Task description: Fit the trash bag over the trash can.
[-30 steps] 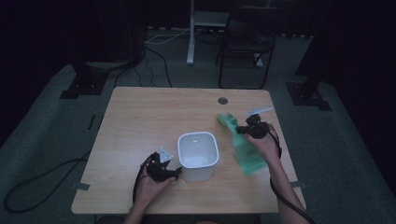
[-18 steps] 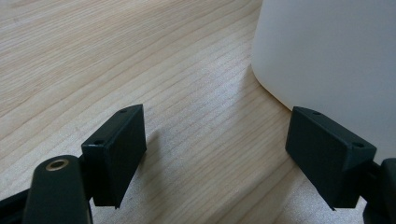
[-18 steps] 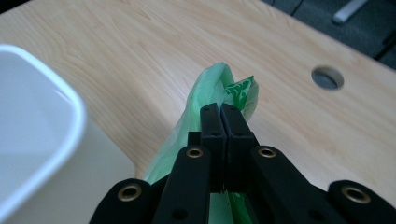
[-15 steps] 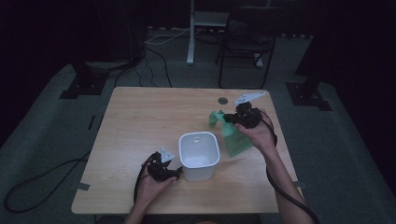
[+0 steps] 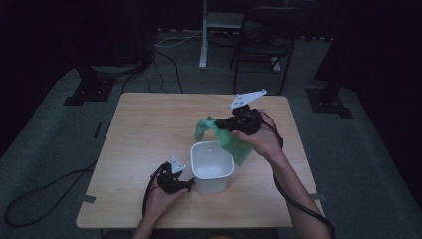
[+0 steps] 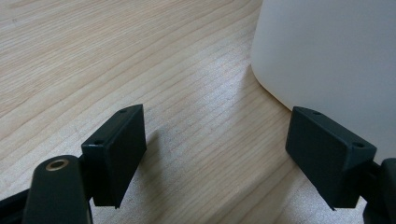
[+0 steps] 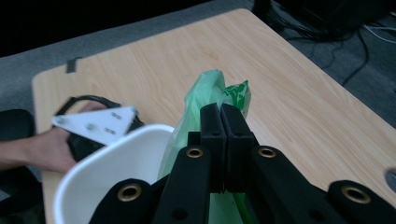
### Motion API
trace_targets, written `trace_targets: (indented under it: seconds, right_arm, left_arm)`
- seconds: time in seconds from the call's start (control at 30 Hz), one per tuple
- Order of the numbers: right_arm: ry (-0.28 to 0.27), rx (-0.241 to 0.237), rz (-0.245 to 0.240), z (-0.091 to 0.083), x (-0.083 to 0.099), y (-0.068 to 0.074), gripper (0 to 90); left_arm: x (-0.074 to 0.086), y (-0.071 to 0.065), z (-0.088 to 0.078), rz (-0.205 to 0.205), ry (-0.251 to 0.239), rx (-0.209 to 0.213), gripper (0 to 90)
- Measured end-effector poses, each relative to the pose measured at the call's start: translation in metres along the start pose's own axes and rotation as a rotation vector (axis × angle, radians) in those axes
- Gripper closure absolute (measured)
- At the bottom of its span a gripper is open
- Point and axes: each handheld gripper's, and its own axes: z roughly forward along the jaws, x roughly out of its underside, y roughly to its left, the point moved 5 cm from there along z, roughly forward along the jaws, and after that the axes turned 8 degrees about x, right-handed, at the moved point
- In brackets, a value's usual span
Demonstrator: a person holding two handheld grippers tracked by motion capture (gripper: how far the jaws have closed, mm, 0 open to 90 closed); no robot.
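seen from above on a dim set: a pale wooden table (image 5: pixel 149 124) with a white square-mouthed bin (image 5: pixel 212 166) standing near its front edge, slightly right of centre; just behind and to the right of the bin, the right gripper (image 5: pixel 224 124) raised off the tabletop, jaws pressed together on a thin green plastic bag (image 5: pixel 231 142), pinched at its upper edge; bag hanging down from the grip, its lower part draped against the bin's far right rim and partly outside it; grey three-cornered plate tilted up on top of the gripper, black cable trailing back along the forearm; in the right gripper view, both black jaws closed flat against each other with the crumpled green film (image 7: pixel 205 100) bunched above and between them, bin rim (image 7: pixel 107 154) curving below left; at the bin's left side, the left gripper (image 5: pixel 188 184) low on the table, held in the left hand (image 5: pixel 161 196), jaws spread wide apart with nothing between them; in the left gripper view, bare wood grain between the two pads (image 6: pixel 116 149), the right-hand pad close against the bin's white wall (image 6: pixel 327 56); beyond the table, grey carpet, a dark chair (image 5: pixel 263 42) and loose cables
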Motion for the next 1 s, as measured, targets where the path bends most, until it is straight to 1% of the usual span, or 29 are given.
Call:
trace_targets:
  seconds: [0.03,0.07,0.1,0.17,0.2,0.23,0.27,0.3,0.37,0.43,0.47,0.5,0.53,0.6,0.63,0.67,0.73,0.8,0.83,0.87,0.9,1.0]
  right_arm:
    - [-0.002,-0.013,-0.006,0.001,-0.003,0.003,89.2]
    - [-0.002,-0.013,-0.006,0.001,-0.003,0.003,89.2]
    - [-0.004,-0.024,-0.011,0.002,-0.005,0.007,89.2]
    - [-0.007,-0.055,-0.022,0.005,-0.01,0.014,89.2]
    - [-0.009,-0.064,-0.029,0.007,-0.013,0.018,89.2]
    - [-0.009,-0.064,-0.029,0.007,-0.013,0.018,89.2]
    - [-0.016,-0.108,-0.038,0.012,-0.02,0.029,89.2]
    - [-0.016,-0.108,-0.038,0.012,-0.02,0.029,89.2]
    - [-0.015,-0.129,-0.056,0.016,-0.025,0.038,89.2]
    - [-0.028,-0.157,-0.063,0.02,-0.03,0.046,89.1]
    - [-0.028,-0.157,-0.063,0.02,-0.03,0.046,89.1]
    - [-0.038,-0.189,-0.066,0.023,-0.035,0.054,89.2]
    - [-0.042,-0.22,-0.072,0.026,-0.039,0.063,89.1]
    - [-0.047,-0.245,-0.08,0.028,-0.043,0.071,89.1]
    - [-0.047,-0.255,-0.085,0.029,-0.045,0.075,89.1]
    - [-0.052,-0.267,-0.089,0.03,-0.046,0.078,89.1]
    - [-0.051,-0.277,-0.095,0.032,-0.046,0.081,89.1]
    - [-0.038,-0.282,-0.102,0.034,-0.043,0.081,89.0]
    - [-0.028,-0.277,-0.1,0.034,-0.039,0.08,89.0]
    - [-0.02,-0.276,-0.097,0.035,-0.035,0.077,88.9]
    - [-0.008,-0.274,-0.093,0.035,-0.031,0.075,88.9]
    - [0.026,-0.269,-0.08,0.037,-0.018,0.067,88.7]
  left_arm:
    - [0.0,0.0,0.0,-0.001,0.0,0.003,20.8]
    - [0.0,0.0,0.0,-0.001,0.0,0.003,20.8]
    - [0.0,0.0,0.0,-0.001,0.0,0.003,20.8]
    - [0.0,0.0,0.0,0.0,0.0,0.004,20.8]
    - [0.0,0.0,0.0,0.0,0.0,0.004,20.8]
    - [0.0,0.0,0.0,0.0,0.0,0.004,20.8]
    - [0.0,0.0,0.0,-0.001,-0.002,0.004,20.8]
    - [0.0,0.0,0.0,-0.001,-0.002,0.004,20.8]
    - [0.0,0.0,0.0,0.0,-0.001,0.004,20.8]
    - [0.0,0.0,0.0,0.002,0.002,0.005,20.8]
    - [0.0,0.0,0.0,-0.003,-0.004,0.002,20.8]
    - [0.0,0.0,0.0,-0.001,-0.005,0.003,20.8]
    - [0.0,-0.001,0.0,-0.008,-0.006,0.005,20.8]
    - [0.0,-0.001,0.0,-0.004,-0.008,0.005,20.8]
    - [0.0,-0.002,0.001,-0.014,-0.018,0.004,20.8]
    - [0.0,-0.001,0.0,-0.003,-0.01,0.006,20.8]
    - [0.0,-0.001,0.0,-0.006,-0.012,0.003,20.8]
    - [0.0,-0.002,0.0,-0.011,-0.01,0.005,20.8]
    - [0.0,-0.001,0.0,-0.003,-0.008,0.005,20.8]
    - [0.0,-0.002,0.001,-0.017,-0.026,0.005,20.8]
    - [0.0,-0.001,0.001,-0.005,-0.014,0.006,20.8]
    - [0.0,-0.001,0.001,-0.013,-0.014,0.006,20.8]
